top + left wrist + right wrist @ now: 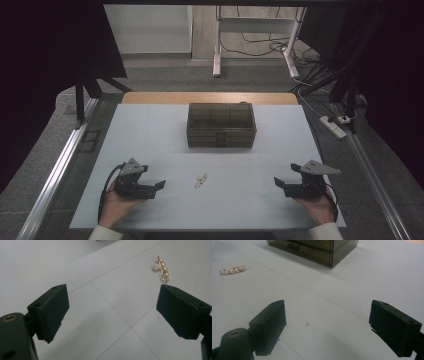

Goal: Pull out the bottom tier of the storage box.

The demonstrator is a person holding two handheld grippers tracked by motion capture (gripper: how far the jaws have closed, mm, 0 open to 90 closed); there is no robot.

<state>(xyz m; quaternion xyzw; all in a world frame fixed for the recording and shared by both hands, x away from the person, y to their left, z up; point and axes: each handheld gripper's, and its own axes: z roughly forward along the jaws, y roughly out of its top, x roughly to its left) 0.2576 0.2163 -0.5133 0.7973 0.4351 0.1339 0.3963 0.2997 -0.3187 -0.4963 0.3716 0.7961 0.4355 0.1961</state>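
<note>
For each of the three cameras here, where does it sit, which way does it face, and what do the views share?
High view: fixed above the near table edge, looking forward and down on the white table, the smoky drawer box, both hands and the left gripper and right gripper.
Left gripper view: rides the left gripper, facing the pearl hair clip past open jaws.
Right gripper view: rides the right gripper, facing clip and box.
All three share the clip.

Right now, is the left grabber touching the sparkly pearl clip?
Apart. In the high view, bare table lies between the left gripper and the pearl clip, and its jaws stand open.
</note>
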